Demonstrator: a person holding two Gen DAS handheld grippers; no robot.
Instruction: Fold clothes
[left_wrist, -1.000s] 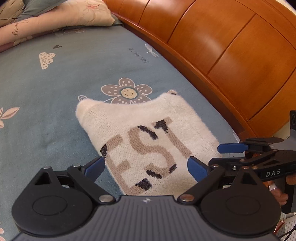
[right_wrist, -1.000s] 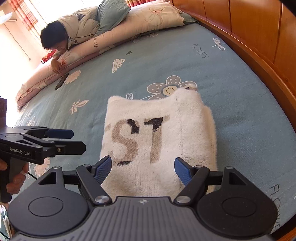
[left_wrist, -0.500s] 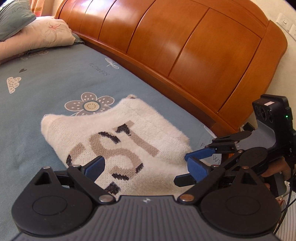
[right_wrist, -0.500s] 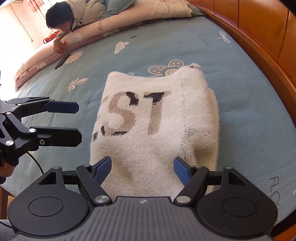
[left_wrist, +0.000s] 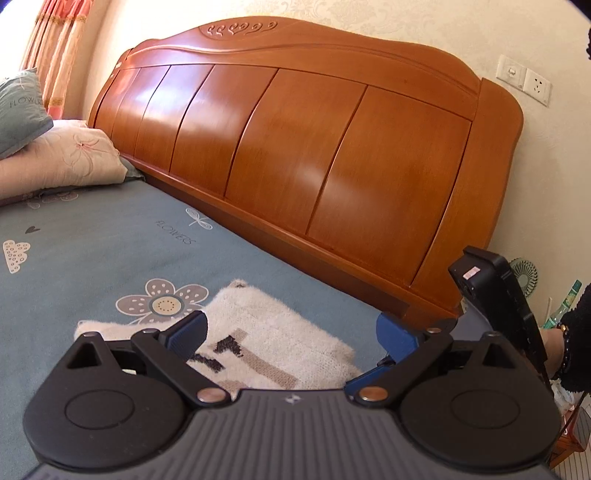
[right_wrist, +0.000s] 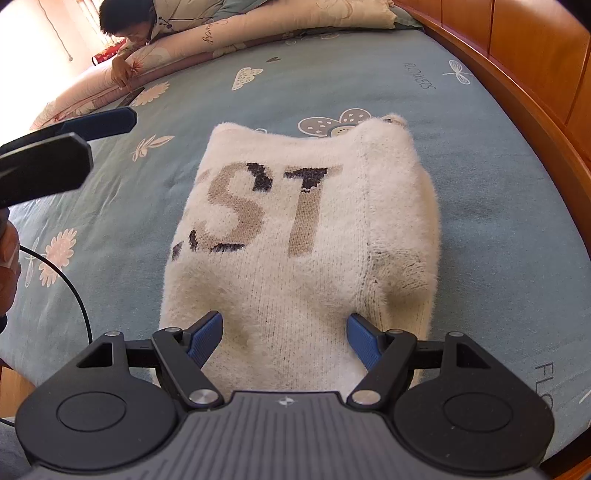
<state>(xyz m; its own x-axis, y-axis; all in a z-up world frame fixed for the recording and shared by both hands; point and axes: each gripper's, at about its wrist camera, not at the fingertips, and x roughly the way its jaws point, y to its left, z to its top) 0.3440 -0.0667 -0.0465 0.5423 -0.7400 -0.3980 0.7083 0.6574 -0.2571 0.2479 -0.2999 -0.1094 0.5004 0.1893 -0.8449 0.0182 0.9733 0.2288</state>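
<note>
Change since earlier: left gripper (left_wrist: 291, 334) has turned up toward the carved orange-brown wooden headboard (left_wrist: 303, 147), so less of the sweater shows in its view; right gripper (right_wrist: 284, 334) has come lower and closer over the sweater.
Sweater: folded fluffy cream-white knitted sweater (right_wrist: 306, 236) with beige and black letters "ST" on top; it lies flat on the bed, near the headboard side and close to the near edge.
Bed: grey-blue bedsheet with printed flowers and clouds (right_wrist: 332, 81) carries the sweater.
Right gripper: jaws stand wide apart, blue pads (right_wrist: 205, 332) over the near end of the sweater, nothing pinched between them; I cannot tell if the pads touch the knit.
Left gripper: jaws also wide apart, holding nothing; in the right wrist view its blue-tipped fingers (right_wrist: 99, 122) hang above the sheet, to the left of the sweater and apart from it.
Far edge of bed: pink floral quilt roll (right_wrist: 207, 37) and a person in a light jacket (right_wrist: 147, 22) leaning on it.
Wall: white socket plate (left_wrist: 524, 79) beside the headboard.
</note>
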